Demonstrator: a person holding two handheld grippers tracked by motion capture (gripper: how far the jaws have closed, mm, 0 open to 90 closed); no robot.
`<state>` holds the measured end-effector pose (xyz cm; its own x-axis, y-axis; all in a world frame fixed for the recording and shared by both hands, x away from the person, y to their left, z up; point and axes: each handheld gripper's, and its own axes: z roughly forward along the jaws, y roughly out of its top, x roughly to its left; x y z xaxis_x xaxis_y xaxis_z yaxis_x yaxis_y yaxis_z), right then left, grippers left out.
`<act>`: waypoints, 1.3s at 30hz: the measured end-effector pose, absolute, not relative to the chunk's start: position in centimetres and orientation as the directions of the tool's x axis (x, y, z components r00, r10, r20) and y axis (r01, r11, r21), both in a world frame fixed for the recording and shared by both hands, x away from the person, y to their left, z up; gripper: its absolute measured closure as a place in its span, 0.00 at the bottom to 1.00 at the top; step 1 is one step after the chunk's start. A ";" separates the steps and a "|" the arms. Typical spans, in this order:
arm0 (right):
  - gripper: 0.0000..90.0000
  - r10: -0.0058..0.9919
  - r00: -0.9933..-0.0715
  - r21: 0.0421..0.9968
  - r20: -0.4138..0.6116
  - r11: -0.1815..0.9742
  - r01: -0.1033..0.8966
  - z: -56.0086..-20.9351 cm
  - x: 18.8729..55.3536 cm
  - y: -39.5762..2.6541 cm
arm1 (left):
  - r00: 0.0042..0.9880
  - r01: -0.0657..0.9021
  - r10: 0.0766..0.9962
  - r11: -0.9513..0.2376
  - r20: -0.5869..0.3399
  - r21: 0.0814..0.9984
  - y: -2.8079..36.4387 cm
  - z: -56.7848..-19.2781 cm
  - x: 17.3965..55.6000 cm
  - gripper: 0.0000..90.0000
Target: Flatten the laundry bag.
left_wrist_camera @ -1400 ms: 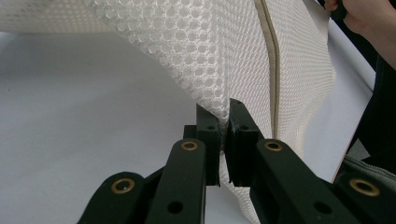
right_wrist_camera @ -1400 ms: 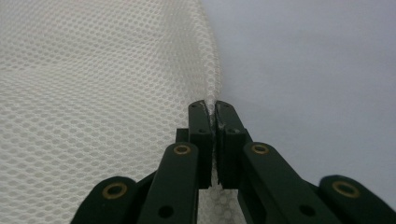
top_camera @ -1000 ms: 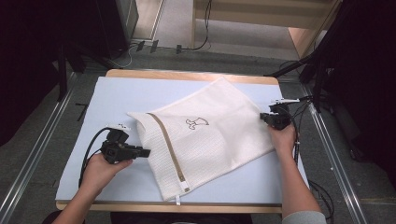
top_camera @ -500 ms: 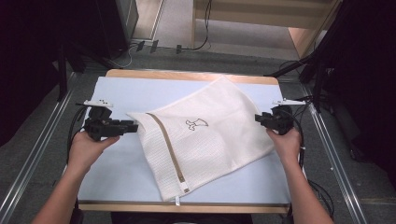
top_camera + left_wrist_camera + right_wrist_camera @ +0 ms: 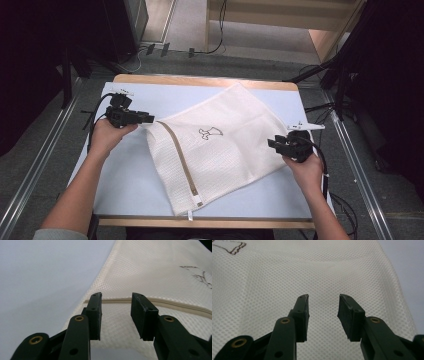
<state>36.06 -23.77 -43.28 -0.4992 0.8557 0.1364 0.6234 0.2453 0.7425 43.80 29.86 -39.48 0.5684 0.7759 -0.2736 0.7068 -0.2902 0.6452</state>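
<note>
- The desk (image 5: 125, 190) has a pale blue top with a wooden edge and takes up the middle of the high view.
- A white mesh laundry bag (image 5: 220, 150) lies flat and slanted across the centre of the desk. A beige zipper (image 5: 181, 165) runs down its left side, toward the lower middle of the frame.
- A small dark outline drawing (image 5: 211, 133) sits near the bag's middle; no writing can be read.
- The left tool (image 5: 150, 119), at centre left, points at the bag's upper left corner. Its jaws have just been opening, about halfway apart, with nothing between them.
- The right tool (image 5: 272, 143), at centre right, sits at the bag's right edge, about half open and holding nothing.
</note>
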 end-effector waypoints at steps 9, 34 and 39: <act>0.64 0.867 -0.473 0.719 0.158 0.227 0.657 -44.8 33.9 -25.1 | 0.566 0.715 0.789 -0.324 -0.240 0.620 29.6 -42.7 46.2 0.53; 0.59 0.928 -0.340 0.700 0.153 0.140 0.700 -45.9 32.6 -28.4 | 0.584 0.720 0.789 -0.395 -0.191 0.571 28.9 -44.7 46.2 0.94; 0.59 0.925 -0.344 0.706 0.162 0.135 0.695 -45.7 32.2 -28.3 | 0.531 0.748 0.823 -0.342 -0.203 0.569 30.3 -44.4 46.1 0.96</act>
